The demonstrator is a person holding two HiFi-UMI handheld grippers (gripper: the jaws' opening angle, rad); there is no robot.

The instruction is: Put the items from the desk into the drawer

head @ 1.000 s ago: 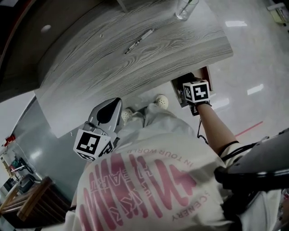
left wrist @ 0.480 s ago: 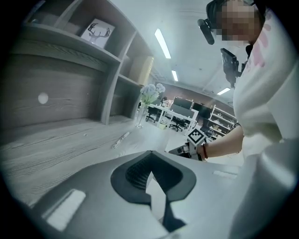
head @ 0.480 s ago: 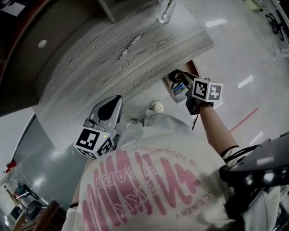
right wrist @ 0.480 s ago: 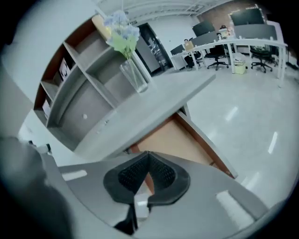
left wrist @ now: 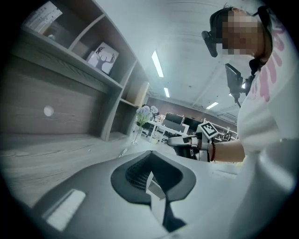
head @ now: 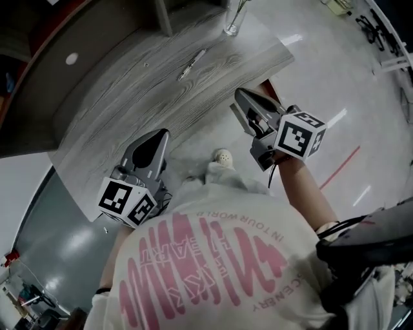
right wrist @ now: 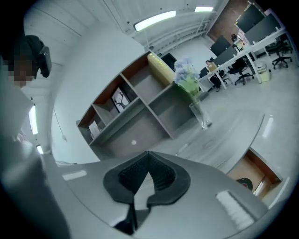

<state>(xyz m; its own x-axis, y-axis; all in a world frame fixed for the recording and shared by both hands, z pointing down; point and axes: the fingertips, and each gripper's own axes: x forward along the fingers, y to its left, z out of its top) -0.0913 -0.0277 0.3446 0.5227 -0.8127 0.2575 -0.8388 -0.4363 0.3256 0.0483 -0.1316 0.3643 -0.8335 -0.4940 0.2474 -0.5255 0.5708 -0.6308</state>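
A second earlier my right tool [head: 240, 97] had been down at the open drawer [right wrist: 260, 169], jaws spread. Since then its jaws had closed, and the tool had come up out of the drawer to stand level with the tabletop [head: 122, 103] edge. Its own view showed the pads pressed together with nothing between them. I read that as one drop-off finished: whatever I had carried was let go below, and the tool was free again. The drawer now lay below and to the right of that tool, still open, with a dark round thing [right wrist: 243, 183] inside that I could not make out.

My left tool [head: 161, 134] had risen a little too. It hovered at the near edge of the tabletop, jaws also shut and empty.

The pen [head: 192, 64] lay flat on the tabletop ahead of both tools, well apart from either, and nearer the line of the right one. Beyond it, farther from the tools, stood the glass vase [head: 233, 19] with flowers, at the far corner beside the shelf unit.

So the task was not done. The pen looked like the next item. The right tool would first have to spread its jaws and reach forward over the edge, coming down low on the pen, since something so thin and flat gives little to pinch.
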